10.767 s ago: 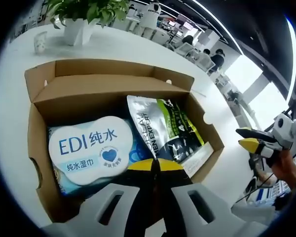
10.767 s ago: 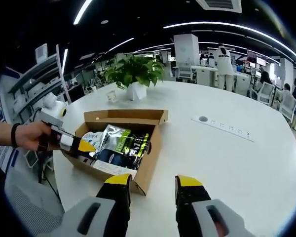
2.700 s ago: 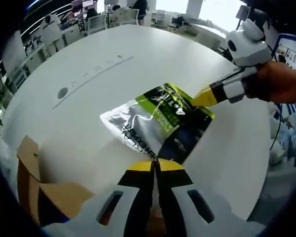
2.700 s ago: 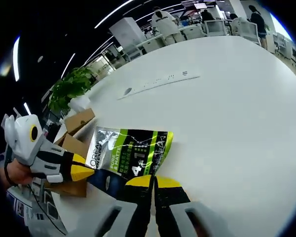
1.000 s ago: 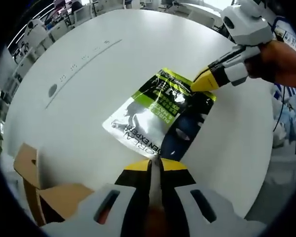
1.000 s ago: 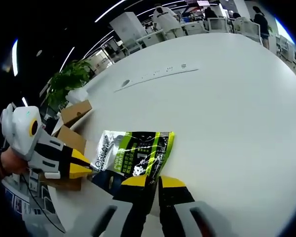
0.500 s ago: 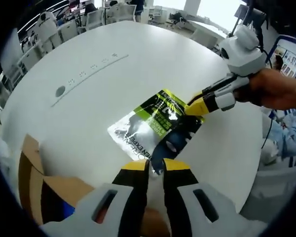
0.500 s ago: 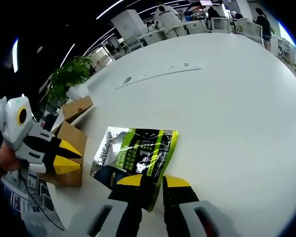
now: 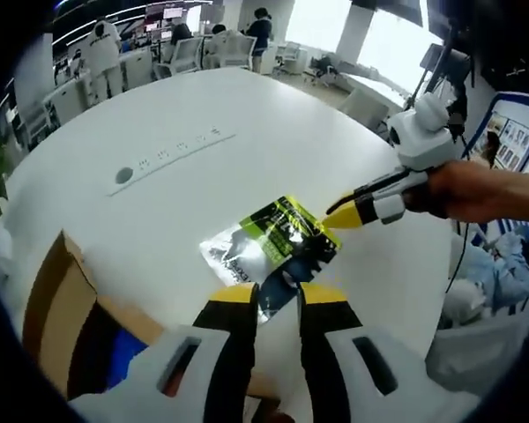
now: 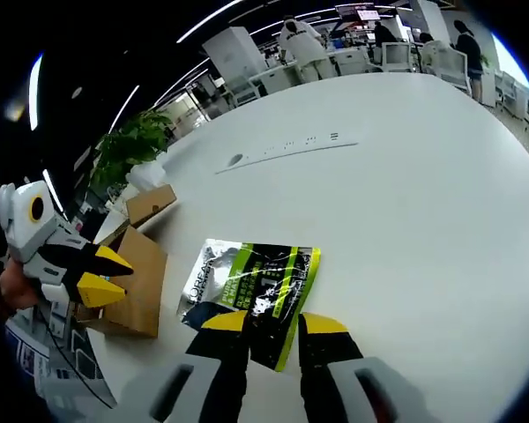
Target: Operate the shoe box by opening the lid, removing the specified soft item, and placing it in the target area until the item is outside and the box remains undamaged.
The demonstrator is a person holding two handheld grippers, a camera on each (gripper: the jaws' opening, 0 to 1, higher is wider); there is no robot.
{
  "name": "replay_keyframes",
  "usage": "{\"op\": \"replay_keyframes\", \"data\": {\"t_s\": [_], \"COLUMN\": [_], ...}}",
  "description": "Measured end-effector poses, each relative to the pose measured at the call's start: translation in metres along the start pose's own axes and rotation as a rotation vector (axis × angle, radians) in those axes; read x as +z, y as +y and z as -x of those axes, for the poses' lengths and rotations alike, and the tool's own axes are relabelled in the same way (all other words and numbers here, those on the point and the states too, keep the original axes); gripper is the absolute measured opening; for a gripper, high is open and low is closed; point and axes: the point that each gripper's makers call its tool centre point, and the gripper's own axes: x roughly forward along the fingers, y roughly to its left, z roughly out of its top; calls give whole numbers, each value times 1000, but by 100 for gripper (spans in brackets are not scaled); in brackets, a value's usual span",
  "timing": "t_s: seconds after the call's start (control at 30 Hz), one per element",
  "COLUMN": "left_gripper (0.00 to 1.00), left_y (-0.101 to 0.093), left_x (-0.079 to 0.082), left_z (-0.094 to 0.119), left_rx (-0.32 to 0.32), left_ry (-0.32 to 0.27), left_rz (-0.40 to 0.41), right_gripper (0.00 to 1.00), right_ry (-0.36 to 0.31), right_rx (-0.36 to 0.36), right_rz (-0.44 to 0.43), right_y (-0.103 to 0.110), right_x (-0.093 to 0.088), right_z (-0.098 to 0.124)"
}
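The pouch [image 10: 251, 284] lies flat on the white round table [image 10: 423, 203], outside the box [image 10: 139, 282] and just beside it. The left gripper [image 9: 273, 295] is parted and empty, near the pouch's edge. The right gripper [image 10: 269, 323] is also parted, holding nothing. Behind the table is an open office with chairs, people, and a plant [image 10: 134, 143] beyond the box.

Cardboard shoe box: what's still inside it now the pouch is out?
In the left gripper view, the open brown cardboard shoe box shows something blue inside against a dark interior. The left gripper covers the rest, so other contents can't be judged.
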Motion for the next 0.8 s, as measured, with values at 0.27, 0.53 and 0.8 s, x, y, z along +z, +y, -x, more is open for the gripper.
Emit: {"op": "replay_keyframes", "data": {"t_s": [0.27, 0.53, 0.8], "left_gripper": [26, 34, 40], "left_y": [4, 22, 45], "left_x": [12, 4, -18], "left_z": [43, 97, 143], "left_rx": [26, 75, 126], "left_ry": [-146, -246, -319], "left_rz": [22, 48, 100], "right_gripper": [28, 38, 46], "right_ry": [-67, -124, -180], "right_rx": [83, 188, 309], "right_rz": [73, 117, 130], "right_y": [27, 63, 93], "right_x": [11, 16, 19], "right_z": [16, 26, 33]}}
